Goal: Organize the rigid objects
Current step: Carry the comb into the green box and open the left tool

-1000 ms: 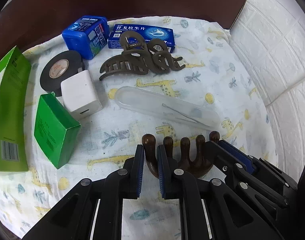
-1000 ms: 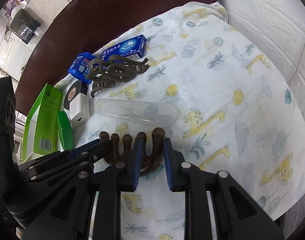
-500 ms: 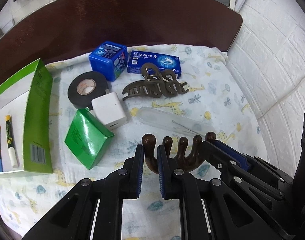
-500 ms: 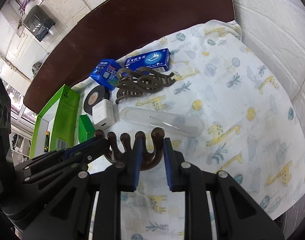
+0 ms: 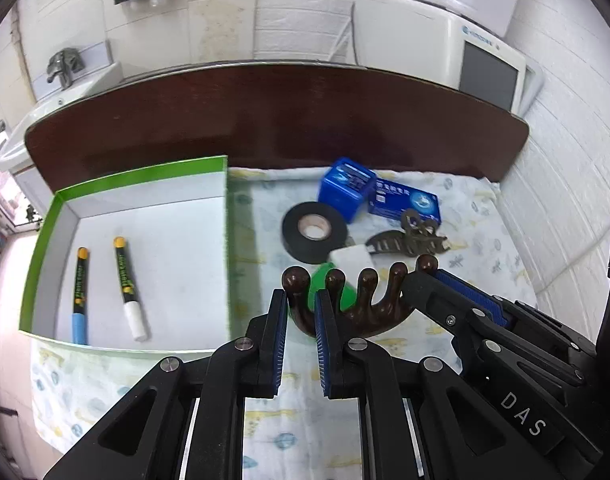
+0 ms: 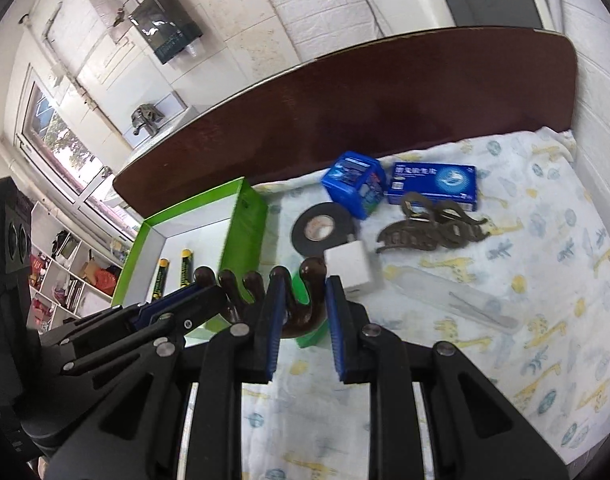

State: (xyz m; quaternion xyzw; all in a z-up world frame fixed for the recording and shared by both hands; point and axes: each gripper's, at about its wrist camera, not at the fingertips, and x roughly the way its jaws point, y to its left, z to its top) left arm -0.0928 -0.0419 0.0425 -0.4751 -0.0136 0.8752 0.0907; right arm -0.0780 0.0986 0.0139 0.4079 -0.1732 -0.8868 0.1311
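Observation:
Both grippers hold one dark brown wooden claw-shaped massager (image 5: pixel 365 304), lifted above the cloth. My left gripper (image 5: pixel 301 308) is shut on its left prong. My right gripper (image 6: pixel 303 296) is shut on its right prong (image 6: pixel 311 280); its arm shows at the right of the left wrist view. A green open box (image 5: pixel 145 184) with a white inside lies to the left and holds two marker pens (image 5: pixel 127 288). It also shows in the right wrist view (image 6: pixel 241 216).
On the giraffe-print cloth (image 6: pixel 545 280) lie a black tape roll (image 5: pixel 313 232), a blue box (image 5: pixel 347 188), a flat blue box (image 5: pixel 405 200), a brown hair claw (image 6: pixel 429 228), a white charger (image 6: pixel 351 268), a clear tube (image 6: pixel 449 292) and a small green box (image 6: pixel 311 336). A dark headboard (image 5: pixel 285 120) stands behind.
Both grippers have risen and drawn back with the massager between them. The view now takes in the open green box with its pens and the wall behind.

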